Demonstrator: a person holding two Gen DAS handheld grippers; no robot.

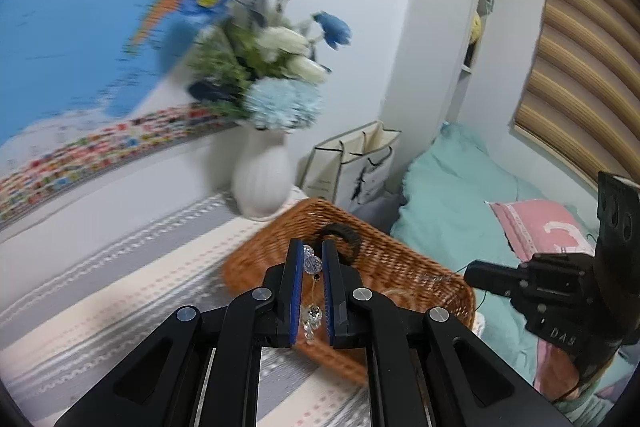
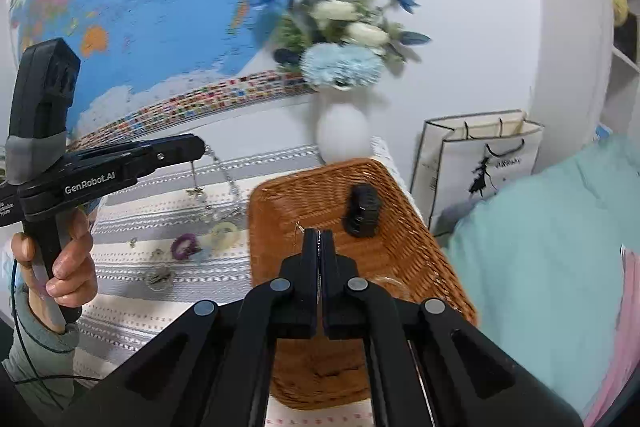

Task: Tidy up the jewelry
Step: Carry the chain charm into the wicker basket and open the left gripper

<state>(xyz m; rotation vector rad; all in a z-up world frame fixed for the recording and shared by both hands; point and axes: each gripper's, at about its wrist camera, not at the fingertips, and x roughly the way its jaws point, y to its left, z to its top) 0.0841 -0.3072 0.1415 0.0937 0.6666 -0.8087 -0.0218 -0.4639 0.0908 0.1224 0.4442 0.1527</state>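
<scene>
Striped tablecloth fills lower frame. Left gripper pinches a crystal bead necklace, dangling at centre; right gripper pressed together on a thin chain, over the wicker basket. Risk: strands snagging the weave or the black bracelet. Vase crowds the far rim; right side stays open.

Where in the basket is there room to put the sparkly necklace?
The basket floor is mostly bare; only the black bracelet sits near its far right side. The left and near parts look free. The cloth left of the basket is crowded with the purple ring, pale ring and small pieces.
</scene>
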